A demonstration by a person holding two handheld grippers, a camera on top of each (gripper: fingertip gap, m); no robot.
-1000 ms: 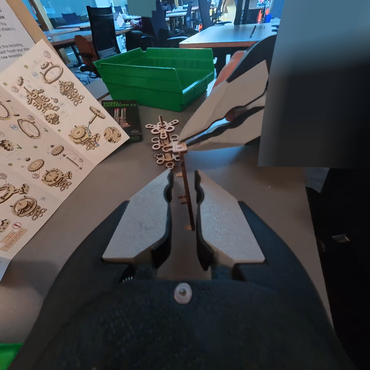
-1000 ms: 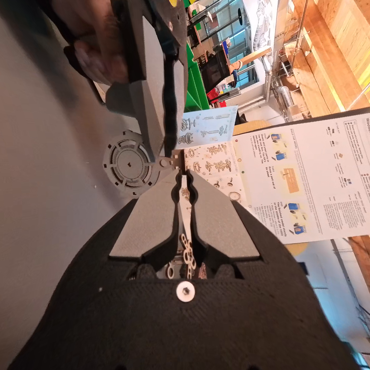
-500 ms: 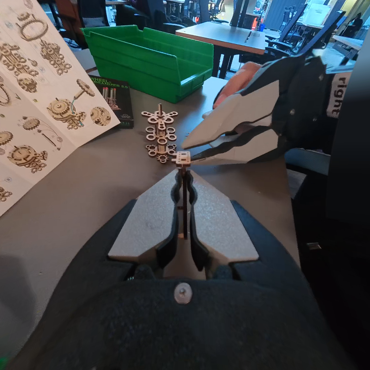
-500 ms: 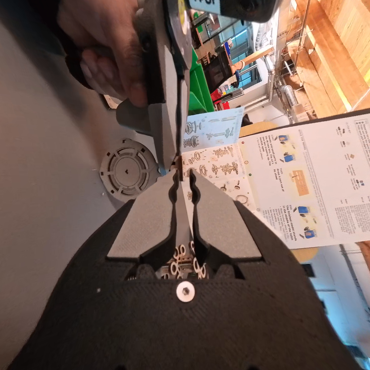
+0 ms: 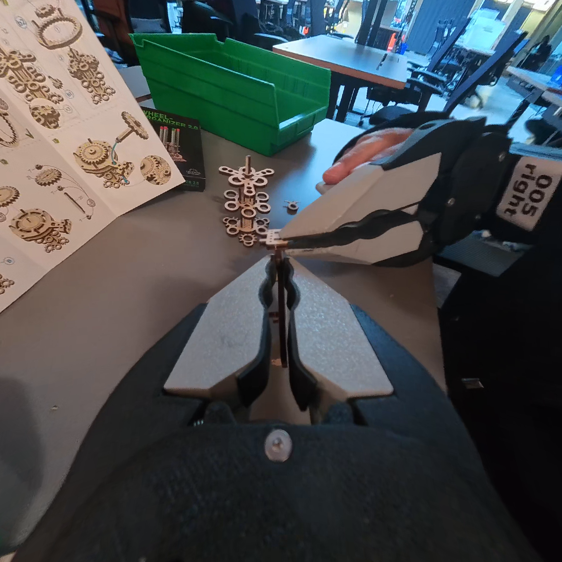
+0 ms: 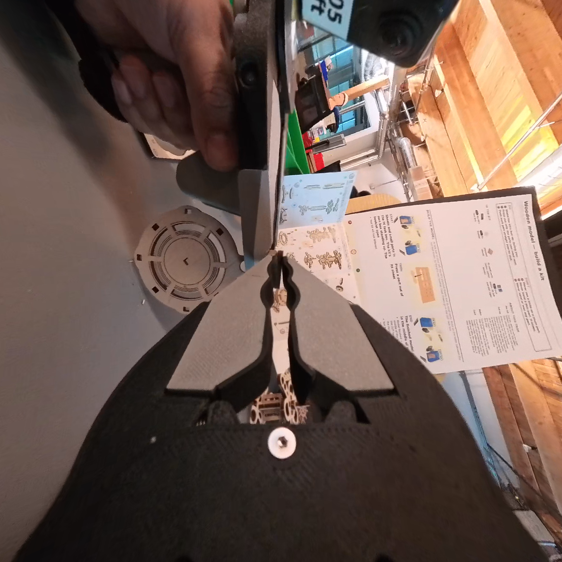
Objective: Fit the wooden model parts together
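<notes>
Left claw [image 5: 278,267] around wooden strip [image 5: 282,316]

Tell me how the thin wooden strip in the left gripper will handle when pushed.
The thin wooden strip looks light and probably brittle, apt to snap under sideways force. Clamped edge-on in the left gripper, it may pivot when the right gripper presses.

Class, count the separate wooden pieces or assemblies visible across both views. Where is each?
5: thin strip in left claw; small notched piece in right claw; ringed assembly and tiny piece on table; round disc on table. More may be hidden.
</notes>
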